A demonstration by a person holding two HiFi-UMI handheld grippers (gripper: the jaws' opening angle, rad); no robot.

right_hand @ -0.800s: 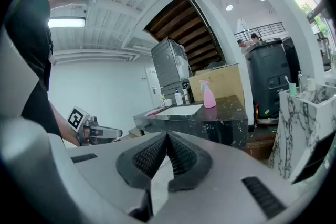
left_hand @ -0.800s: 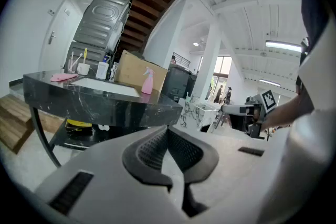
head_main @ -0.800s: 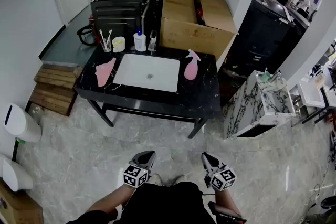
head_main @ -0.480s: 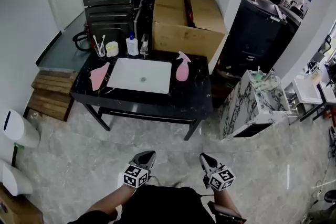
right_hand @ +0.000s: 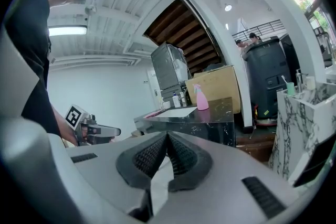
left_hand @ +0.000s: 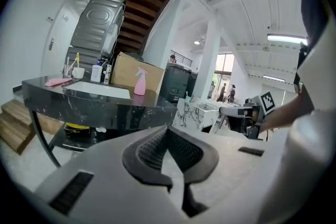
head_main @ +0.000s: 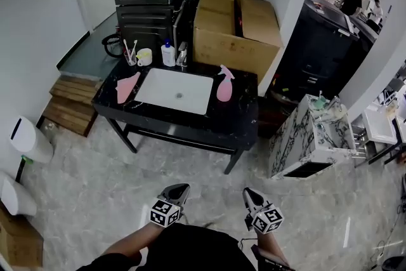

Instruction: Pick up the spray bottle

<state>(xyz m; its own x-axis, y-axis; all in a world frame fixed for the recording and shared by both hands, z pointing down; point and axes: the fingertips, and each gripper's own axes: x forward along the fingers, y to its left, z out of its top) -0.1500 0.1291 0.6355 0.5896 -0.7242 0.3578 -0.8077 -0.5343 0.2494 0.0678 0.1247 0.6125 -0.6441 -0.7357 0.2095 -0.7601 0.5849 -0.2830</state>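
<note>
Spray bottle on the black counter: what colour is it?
The spray bottle is pink; clearest in the head view.

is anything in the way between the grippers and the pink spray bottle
Nothing visible. Only bare floor lies between the left gripper, the right gripper and the black table; the spray bottle stands alone right of the sink, the cardboard box behind it.

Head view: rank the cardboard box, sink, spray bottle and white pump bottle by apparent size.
1. cardboard box
2. sink
3. spray bottle
4. white pump bottle, only slightly smaller than the spray bottle, and it stands farther back.
</note>
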